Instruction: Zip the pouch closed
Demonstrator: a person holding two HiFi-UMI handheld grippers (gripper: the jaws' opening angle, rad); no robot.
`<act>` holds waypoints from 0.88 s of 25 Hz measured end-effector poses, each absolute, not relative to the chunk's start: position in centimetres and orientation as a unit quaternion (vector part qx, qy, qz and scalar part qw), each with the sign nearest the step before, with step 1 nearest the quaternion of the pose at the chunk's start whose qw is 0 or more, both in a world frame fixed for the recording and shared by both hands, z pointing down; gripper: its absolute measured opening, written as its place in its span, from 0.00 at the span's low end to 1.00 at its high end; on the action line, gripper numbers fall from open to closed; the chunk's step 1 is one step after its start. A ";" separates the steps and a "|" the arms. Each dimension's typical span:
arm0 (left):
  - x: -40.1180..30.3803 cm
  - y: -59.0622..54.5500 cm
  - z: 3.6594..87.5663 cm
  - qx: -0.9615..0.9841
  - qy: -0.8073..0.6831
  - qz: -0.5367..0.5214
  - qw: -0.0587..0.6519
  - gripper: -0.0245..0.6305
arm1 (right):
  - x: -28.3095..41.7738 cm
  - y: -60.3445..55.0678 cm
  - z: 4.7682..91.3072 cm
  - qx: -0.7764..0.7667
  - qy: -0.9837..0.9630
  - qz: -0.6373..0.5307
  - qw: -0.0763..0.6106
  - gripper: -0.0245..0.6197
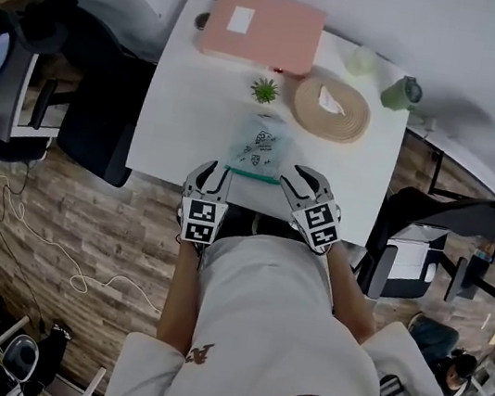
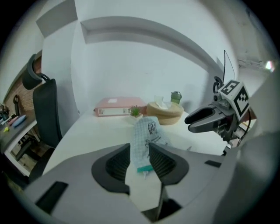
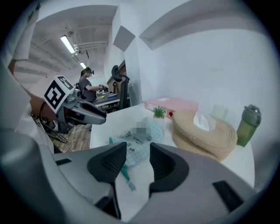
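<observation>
A pale checked pouch (image 1: 261,148) with a teal zip strip (image 1: 253,175) lies flat on the white table (image 1: 187,107), near its front edge. My left gripper (image 1: 205,174) hovers just off the zip's left end and my right gripper (image 1: 300,181) off its right end. Both are lifted clear of the pouch. In the left gripper view the left gripper (image 2: 140,152) is open, with the pouch (image 2: 148,131) seen beyond the gap and the right gripper (image 2: 202,119) at the right. In the right gripper view the right gripper (image 3: 138,153) is open and empty above the pouch (image 3: 141,139).
Behind the pouch stand a small green plant (image 1: 265,90), a woven round tissue holder (image 1: 330,108), a pink box (image 1: 262,28), a clear cup (image 1: 361,61) and a green bottle (image 1: 400,92). A black chair (image 1: 102,112) is left of the table.
</observation>
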State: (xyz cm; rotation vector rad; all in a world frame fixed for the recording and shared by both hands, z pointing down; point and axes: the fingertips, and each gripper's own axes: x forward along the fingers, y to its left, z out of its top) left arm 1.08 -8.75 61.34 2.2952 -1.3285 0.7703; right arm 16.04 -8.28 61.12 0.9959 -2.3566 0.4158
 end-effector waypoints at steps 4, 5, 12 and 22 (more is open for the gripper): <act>1.0 -10.9 55.7 0.820 -0.510 0.218 0.137 0.32 | 15.2 -10.6 55.7 0.392 -0.886 0.115 0.218 0.36; 1.0 -11.4 54.4 0.821 -0.517 0.205 0.125 0.35 | 15.1 -11.1 54.3 0.398 -0.888 0.104 0.203 0.38; 1.6 -13.1 46.2 0.830 -0.540 0.123 0.061 0.46 | 15.6 -13.2 45.5 0.446 -0.888 0.046 0.102 0.51; 3.0 -12.7 42.5 0.835 -0.542 0.096 0.023 0.54 | 16.7 -13.2 42.1 0.472 -0.878 0.012 0.079 0.53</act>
